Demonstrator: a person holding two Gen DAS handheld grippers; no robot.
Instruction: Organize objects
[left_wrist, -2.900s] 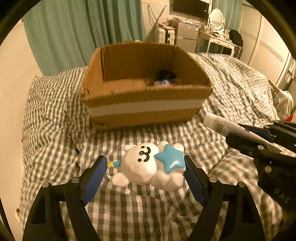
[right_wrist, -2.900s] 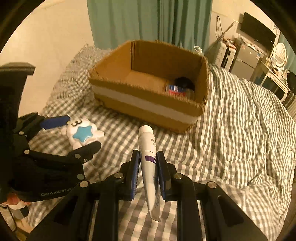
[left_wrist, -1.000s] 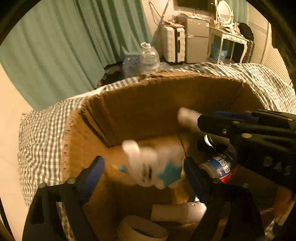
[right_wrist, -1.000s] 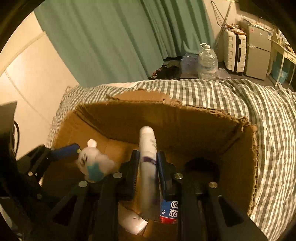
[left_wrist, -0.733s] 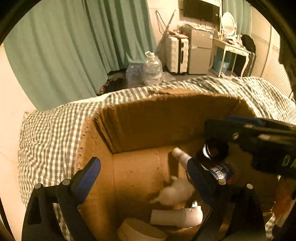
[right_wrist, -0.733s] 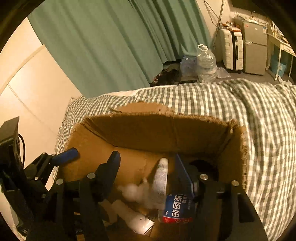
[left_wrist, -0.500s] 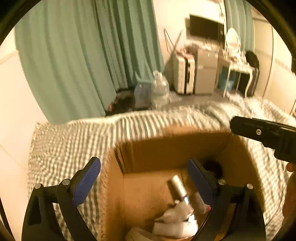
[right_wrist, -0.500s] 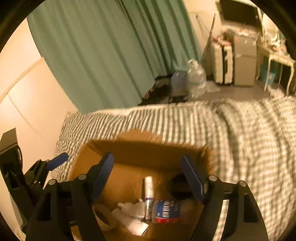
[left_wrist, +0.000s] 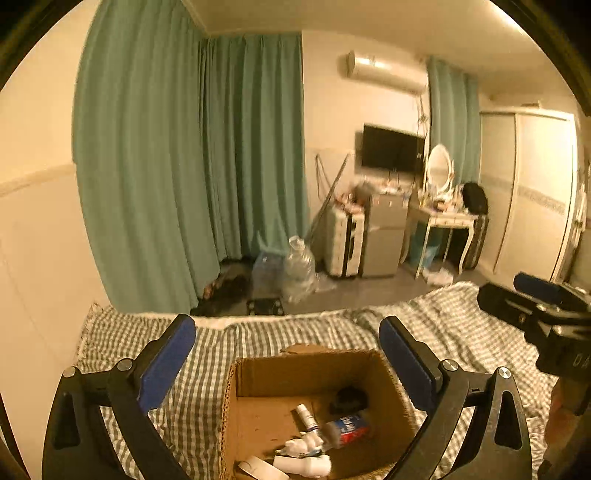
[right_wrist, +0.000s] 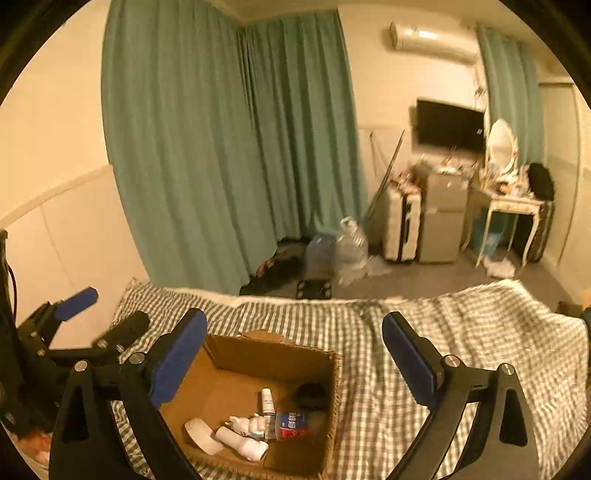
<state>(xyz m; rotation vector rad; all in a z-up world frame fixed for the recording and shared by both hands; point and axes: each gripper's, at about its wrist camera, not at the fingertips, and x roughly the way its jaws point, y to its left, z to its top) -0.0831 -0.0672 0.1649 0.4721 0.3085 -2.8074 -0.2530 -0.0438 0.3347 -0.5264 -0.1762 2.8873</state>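
A brown cardboard box (left_wrist: 303, 369) (right_wrist: 332, 398) sits on the checked bed below both grippers. Inside lie the white bear toy (left_wrist: 301, 445) (right_wrist: 245, 424), the white tube (left_wrist: 306, 412) (right_wrist: 266, 401), a blue-and-red bottle (left_wrist: 347, 428) (right_wrist: 291, 424), a white bottle (right_wrist: 242, 443), a tape roll (right_wrist: 201, 435) and a dark object (left_wrist: 349, 398) (right_wrist: 310, 395). My left gripper (left_wrist: 287, 356) is open and empty, high above the box. My right gripper (right_wrist: 294, 350) is open and empty, also high above it. Each gripper shows in the other's view.
The grey checked bedspread (left_wrist: 443, 325) (right_wrist: 461, 332) surrounds the box. Beyond the bed are green curtains (left_wrist: 192, 166), water jugs (left_wrist: 299, 266), a suitcase (left_wrist: 341, 240), a small fridge (left_wrist: 384, 236) and a dressing table (left_wrist: 443, 218).
Both grippers opened over the box and dropped the bear toy and the tube into it, then rose and drew back, so the box now looks smaller and lower.
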